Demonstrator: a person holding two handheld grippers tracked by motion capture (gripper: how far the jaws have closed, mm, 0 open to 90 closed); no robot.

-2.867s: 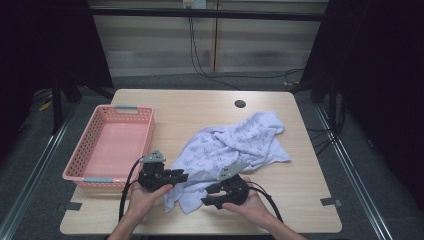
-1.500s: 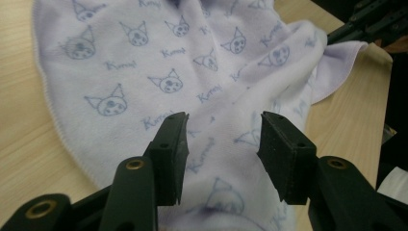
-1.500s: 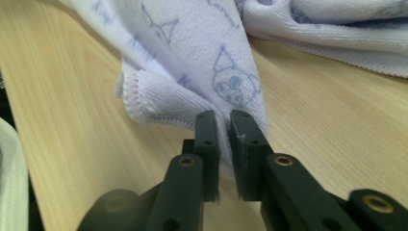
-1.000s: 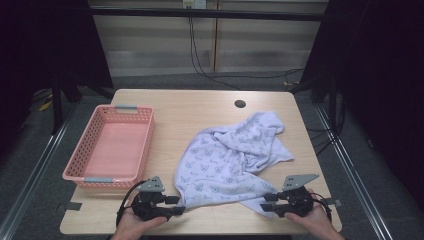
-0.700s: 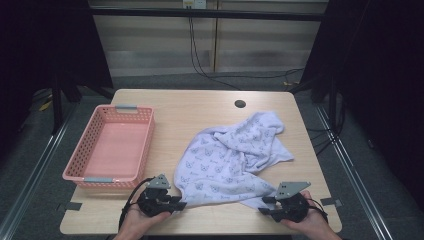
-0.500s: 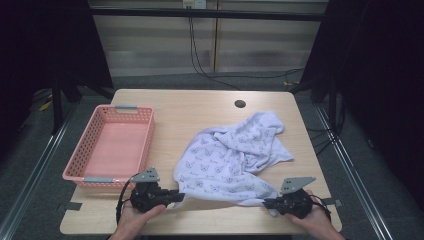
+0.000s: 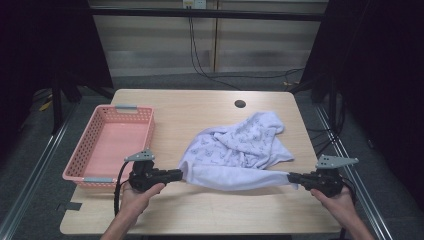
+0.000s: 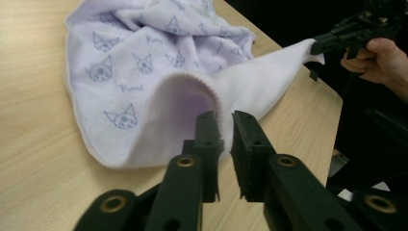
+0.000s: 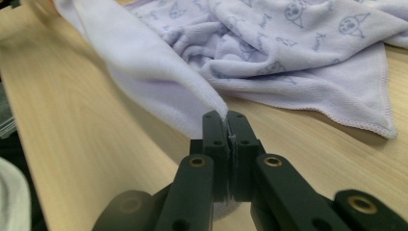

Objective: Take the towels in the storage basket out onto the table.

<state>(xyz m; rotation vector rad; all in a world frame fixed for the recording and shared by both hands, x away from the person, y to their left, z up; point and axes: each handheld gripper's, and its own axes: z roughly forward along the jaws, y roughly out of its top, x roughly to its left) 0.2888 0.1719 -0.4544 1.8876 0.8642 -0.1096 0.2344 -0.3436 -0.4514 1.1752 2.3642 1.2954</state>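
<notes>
The table [image 7: 200,107] carries a pink basket [image 7: 112,142] at its left and a lilac printed towel [image 7: 240,147] right of centre, most of it bunched on the wood. The towel's near hem is lifted and drawn out in a band between the two hand-held grippers, so the step in hand appears to be spreading the cloth by two corners, probably ahead of a fold. The next move likely calls for both hands to keep the hem taut while drawing the bunched part flat, or carrying the near edge over it, without loosening either grip.

The right gripper [image 7: 299,178], at the table's near right edge, is clenched: in its own view the jaws meet on the towel's corner [image 9: 219,108], with cloth pinched between the pads.

The left gripper [image 7: 176,174], just beside the basket's near corner, has just been closing and then easing slightly. Its jaws stand a little apart, with the folded hem [image 8: 222,122] running between them; the cloth looks caught against the left pad, and the taut band suggests the grip holds.
</notes>
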